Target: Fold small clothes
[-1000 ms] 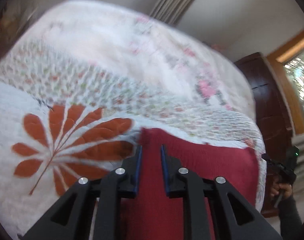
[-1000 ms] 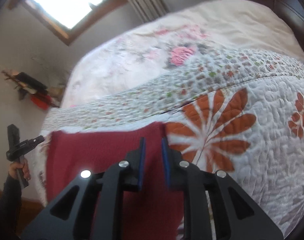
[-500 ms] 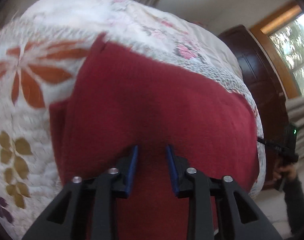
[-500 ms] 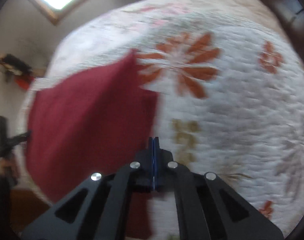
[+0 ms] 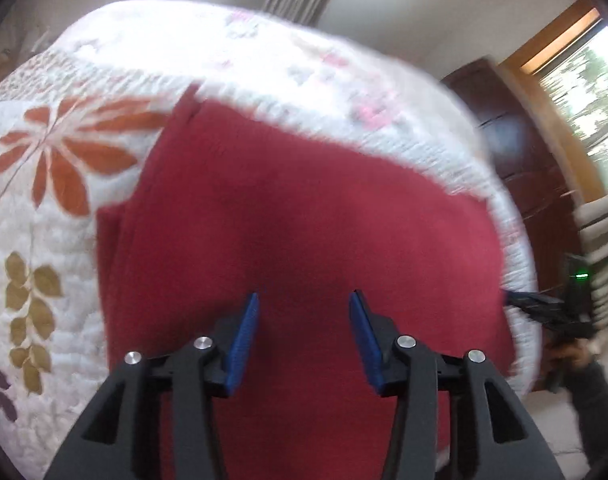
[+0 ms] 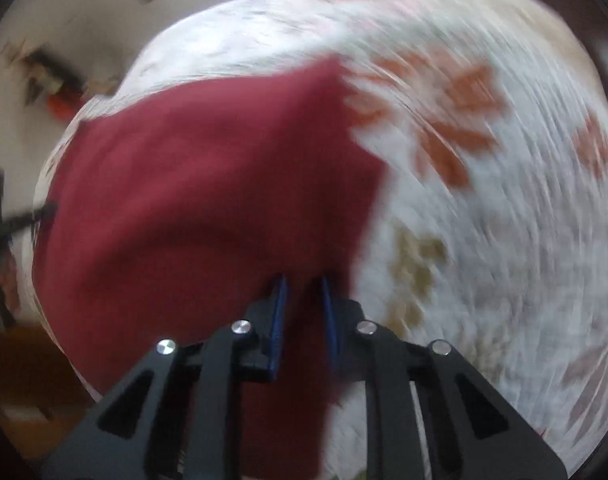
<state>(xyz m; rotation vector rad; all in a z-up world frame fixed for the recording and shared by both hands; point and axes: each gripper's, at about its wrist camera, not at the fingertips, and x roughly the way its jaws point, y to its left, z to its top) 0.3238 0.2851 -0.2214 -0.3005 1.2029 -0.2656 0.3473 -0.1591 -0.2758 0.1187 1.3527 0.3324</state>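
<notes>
we are looking down both wrists at a dark red garment that is lying on a quilted bedspread, close to the bed's near edge and toward its left-hand corner in the right wrist view. its long axis is running across us, from one gripper to the other, and a narrower under-layer is peeking out along its far side edge, so it is reading as already doubled at least once.

our left gripper is hovering just above the middle of the cloth with its blue pads spread wide and nothing between them. our right gripper is sitting at the garment's near right corner with its jaws nearly together; red cloth is showing in the narrow gap, but the blur is keeping us from telling whether it is actually pinching the fabric or only hanging over it.

so the relation we are weighing is this: the cloth is lying straight ahead of and beneath both tools, the right one nearer an edge, the left one over the broad middle. we are judging that any next fold would be turning on that right-hand edge travelling across the long axis.

the fabric is looking soft, matte and slightly fuzzy, like knit or fleece, limp enough to drape. the quilt is puckered with stitching and printed with orange petals and olive leaves, likely grippy enough to hold the lower layer in place.
</notes>
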